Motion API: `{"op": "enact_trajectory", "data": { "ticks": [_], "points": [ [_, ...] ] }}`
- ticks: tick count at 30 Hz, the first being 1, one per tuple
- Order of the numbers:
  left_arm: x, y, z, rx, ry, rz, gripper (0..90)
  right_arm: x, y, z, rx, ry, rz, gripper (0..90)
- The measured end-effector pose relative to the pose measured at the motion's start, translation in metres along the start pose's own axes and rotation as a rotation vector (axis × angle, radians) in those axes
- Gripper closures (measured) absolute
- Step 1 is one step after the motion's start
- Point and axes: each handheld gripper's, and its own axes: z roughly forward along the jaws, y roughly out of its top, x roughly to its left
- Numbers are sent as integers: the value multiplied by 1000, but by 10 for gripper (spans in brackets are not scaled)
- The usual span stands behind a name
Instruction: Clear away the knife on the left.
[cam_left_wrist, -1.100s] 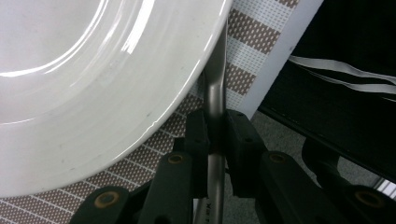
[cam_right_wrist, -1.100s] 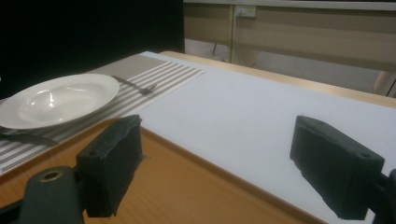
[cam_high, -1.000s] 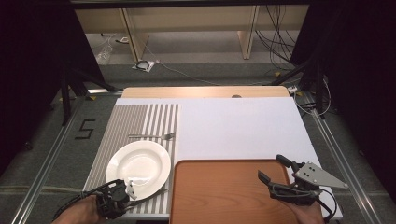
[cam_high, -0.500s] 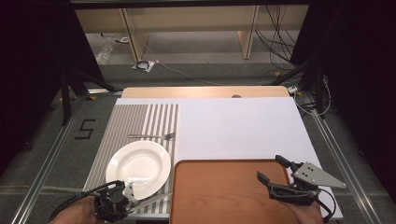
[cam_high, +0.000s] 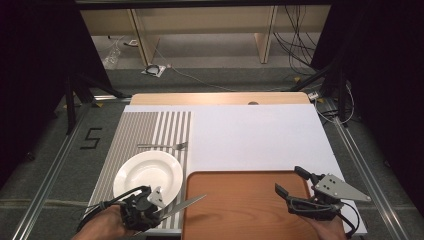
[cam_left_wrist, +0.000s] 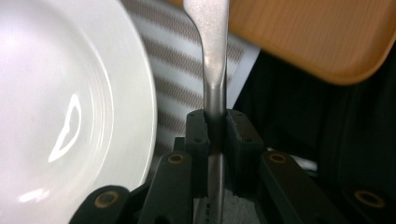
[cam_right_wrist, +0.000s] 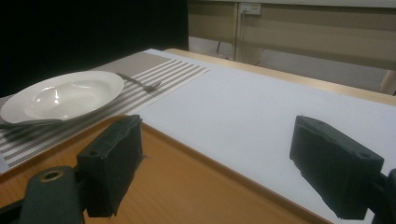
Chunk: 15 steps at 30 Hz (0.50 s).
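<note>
Left gripper (cam_high: 150, 207) was clamped on a knife (cam_high: 182, 205) by the handle — in the left gripper view the jaws pinched the handle's narrow neck (cam_left_wrist: 215, 105), and the blade ran straight ahead past the jaw tips. In the high view the blade pointed out to the gripper's right, its tip over the near-left corner of the tray (cam_high: 245, 180). The plate (cam_high: 147, 172) sat just ahead of the gripper on the striped mat (cam_high: 150, 130); the fork (cam_high: 162, 146) lay beyond the plate, well apart from the jaws.

Right gripper (cam_high: 290, 182) hovered low over the tray's right part, jaws spread wide and holding nothing — the tray's rim showed plainly between them in the right gripper view.

Judged step: place-setting, knife in carry and not yet set down. Whether it rested on anything could not be told. Next move would likely call for swinging the blade back off the tray, lining it up alongside the plate's right edge on the mat, lowering it flat, then letting go.
</note>
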Motion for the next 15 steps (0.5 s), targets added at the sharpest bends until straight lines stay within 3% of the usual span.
{"op": "enact_trajectory", "data": {
  "ticks": [7,15],
  "points": [
    [-4,27,8,-18,-29,23,793,0,1,0,-5,0,0,180],
    [-6,47,19,-39,-60,17,793,-1,1,-2,-11,-5,8,179]
  ]
}}
